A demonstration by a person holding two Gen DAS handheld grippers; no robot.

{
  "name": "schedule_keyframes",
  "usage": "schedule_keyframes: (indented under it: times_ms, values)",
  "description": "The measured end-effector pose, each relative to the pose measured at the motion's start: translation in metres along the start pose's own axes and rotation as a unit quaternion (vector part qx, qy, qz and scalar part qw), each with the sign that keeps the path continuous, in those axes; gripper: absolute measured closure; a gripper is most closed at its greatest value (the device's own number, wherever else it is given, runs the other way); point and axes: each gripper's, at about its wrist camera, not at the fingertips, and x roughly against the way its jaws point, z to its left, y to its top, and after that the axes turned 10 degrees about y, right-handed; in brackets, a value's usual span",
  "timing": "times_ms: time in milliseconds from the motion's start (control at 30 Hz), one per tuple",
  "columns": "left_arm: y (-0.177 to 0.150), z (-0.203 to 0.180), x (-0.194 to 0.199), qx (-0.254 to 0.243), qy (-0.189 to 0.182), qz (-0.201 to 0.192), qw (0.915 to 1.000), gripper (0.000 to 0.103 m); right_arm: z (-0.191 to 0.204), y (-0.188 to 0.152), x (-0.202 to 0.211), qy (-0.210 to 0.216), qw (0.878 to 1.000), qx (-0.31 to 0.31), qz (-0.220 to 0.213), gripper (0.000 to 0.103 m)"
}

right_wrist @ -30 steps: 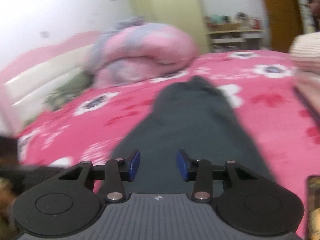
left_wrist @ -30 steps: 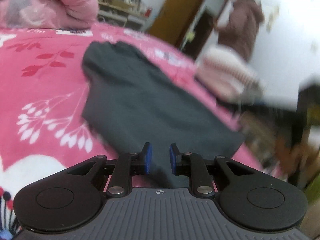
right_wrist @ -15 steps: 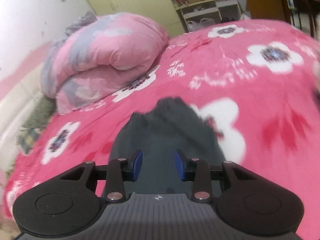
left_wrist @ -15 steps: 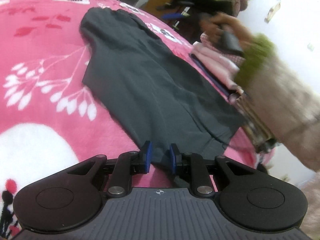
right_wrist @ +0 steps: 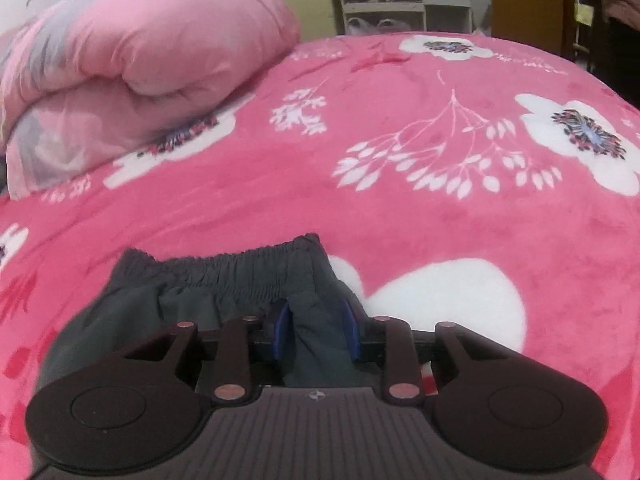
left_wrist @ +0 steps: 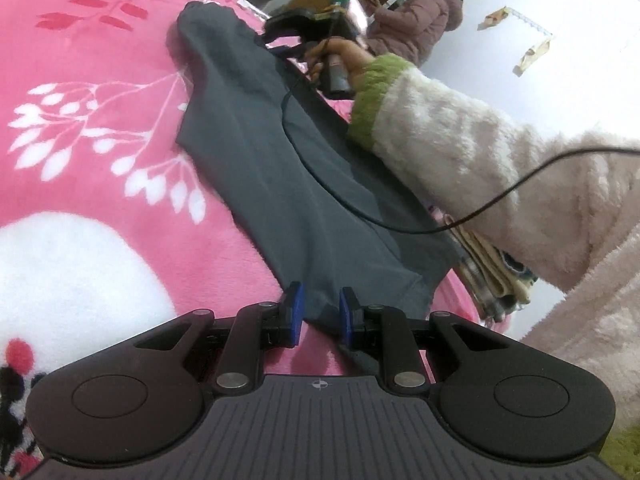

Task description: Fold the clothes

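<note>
A pair of dark grey trousers (left_wrist: pixel 256 152) lay stretched out flat on a bright pink bedspread (left_wrist: pixel 80 128) printed with white flowers and leaf sprays. Taking the trousers as the landmark, the left gripper (left_wrist: pixel 320 312) sat at their leg end, its blue pads standing a little apart with the hem of the cloth lying in the gap between them; whether the pads actually pressed on the fabric could not be told. At the opposite, waistband end of the trousers the right gripper (right_wrist: pixel 316 330) had its jaws closing, a bunched ridge of grey cloth just below the gathered elastic waistband (right_wrist: pixel 240 264) rising between the blue pads, which had not quite met the fabric on both sides. In the left wrist view, that right gripper showed at the far end of the trousers, gripped by a hand (left_wrist: pixel 334 54) coming out of a fluffy cream sleeve (left_wrist: pixel 460 148) with a green cuff, and a thin black cable (left_wrist: pixel 328 192) trailed across the trousers beneath the arm. Beside the trousers' right edge, under the sleeve, lay a stack of folded clothes (left_wrist: pixel 492 272). Beyond the waistband end, further up the bedspread, a rolled pink quilt (right_wrist: pixel 132 68) rested, and a person in a mauve padded coat (left_wrist: pixel 416 20) stood near a doorway.
</note>
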Motion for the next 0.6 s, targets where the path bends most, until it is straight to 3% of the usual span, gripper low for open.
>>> schedule_keyframes:
  times_ms: [100, 200, 300, 367, 467, 600]
  values:
    - [0.0, 0.001, 0.001, 0.009, 0.0, -0.002, 1.0, 0.084, 0.0, 0.008, 0.043, 0.004, 1.0, -0.012, -0.018, 0.071]
    - [0.0, 0.001, 0.006, 0.016, -0.002, -0.01, 0.9998, 0.078, 0.003, 0.004, 0.126, 0.075, 0.996, -0.02, -0.049, 0.071]
    - [-0.001, 0.003, 0.016, 0.032, -0.006, -0.024, 0.9992, 0.071, 0.018, -0.018, 0.23, 0.128, 0.989, 0.016, -0.075, 0.07]
    - [-0.001, 0.005, 0.023, 0.041, -0.002, -0.035, 0.9986, 0.07, 0.036, -0.043, 0.296, 0.138, 0.985, 0.059, -0.084, 0.062]
    - [0.003, 0.011, 0.032, 0.069, 0.016, -0.047, 0.9964, 0.069, 0.063, -0.085, 0.358, 0.141, 0.981, 0.111, -0.076, 0.059]
    - [0.009, 0.017, 0.042, 0.113, 0.053, -0.063, 0.9902, 0.069, 0.1, -0.167, 0.367, 0.168, 0.973, 0.156, -0.027, 0.059]
